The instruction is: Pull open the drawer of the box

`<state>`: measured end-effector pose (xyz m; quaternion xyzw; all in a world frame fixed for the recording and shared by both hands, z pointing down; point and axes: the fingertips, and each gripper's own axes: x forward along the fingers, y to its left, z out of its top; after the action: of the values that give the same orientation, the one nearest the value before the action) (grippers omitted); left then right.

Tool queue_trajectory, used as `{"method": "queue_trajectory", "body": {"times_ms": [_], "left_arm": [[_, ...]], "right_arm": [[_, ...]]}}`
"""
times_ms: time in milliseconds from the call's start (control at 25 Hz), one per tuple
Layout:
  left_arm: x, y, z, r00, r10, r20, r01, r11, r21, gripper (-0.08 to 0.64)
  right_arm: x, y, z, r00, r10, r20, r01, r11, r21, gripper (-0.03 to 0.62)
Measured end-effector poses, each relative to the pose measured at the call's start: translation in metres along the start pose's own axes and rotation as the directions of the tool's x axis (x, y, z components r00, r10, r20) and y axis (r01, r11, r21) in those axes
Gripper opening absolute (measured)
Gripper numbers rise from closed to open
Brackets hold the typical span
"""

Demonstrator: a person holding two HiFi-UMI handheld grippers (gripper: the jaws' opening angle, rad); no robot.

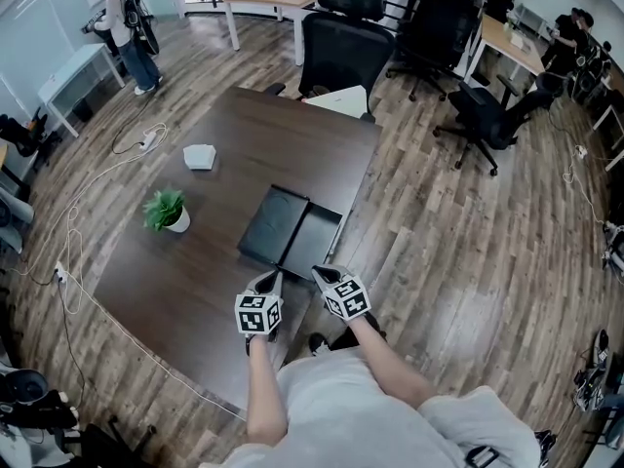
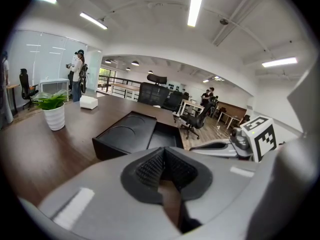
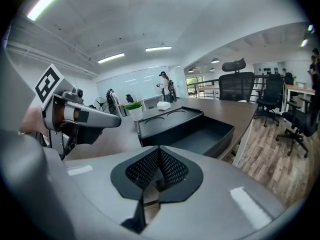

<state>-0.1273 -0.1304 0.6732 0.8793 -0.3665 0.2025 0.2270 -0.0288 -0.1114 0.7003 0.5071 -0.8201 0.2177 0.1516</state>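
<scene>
Office, dark table (image 1: 224, 154) | plant (image 1: 166, 210) near left edge | box (image 1: 274, 224) by right edge, drawer (image 1: 314, 241) already out | left gripper (image 1: 271, 281), right gripper (image 1: 323, 272): jaws pressed together, empty, apart from box | risk: a further pull may drop the drawer off the edge.

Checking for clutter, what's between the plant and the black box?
Nothing: in the head view, only bare tabletop separates the plant and the box.

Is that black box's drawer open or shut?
Open: the drawer sticks out from the box, and its bare inside is showing.
</scene>
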Motion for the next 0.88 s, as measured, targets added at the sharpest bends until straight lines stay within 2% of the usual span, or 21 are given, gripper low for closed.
{"method": "queue_trajectory", "body": {"times_ms": [240, 520, 880], "left_arm": [[0.008, 0.002, 0.008, 1.0, -0.001, 0.013, 0.001, 1.0, -0.015, 0.055], [0.014, -0.012, 0.011, 0.999, -0.032, 0.007, 0.032, 0.999, 0.007, 0.055], [-0.002, -0.002, 0.004, 1.0, -0.004, 0.01, 0.004, 1.0, -0.019, 0.055]], "right_arm": [[-0.008, -0.006, -0.009, 1.0, -0.003, -0.026, 0.003, 1.0, 0.0, 0.003], [-0.019, -0.015, -0.009, 0.999, -0.018, -0.029, 0.019, 1.0, 0.02, 0.003], [-0.012, 0.001, -0.008, 1.0, 0.013, -0.026, -0.013, 1.0, -0.005, 0.003]]}}
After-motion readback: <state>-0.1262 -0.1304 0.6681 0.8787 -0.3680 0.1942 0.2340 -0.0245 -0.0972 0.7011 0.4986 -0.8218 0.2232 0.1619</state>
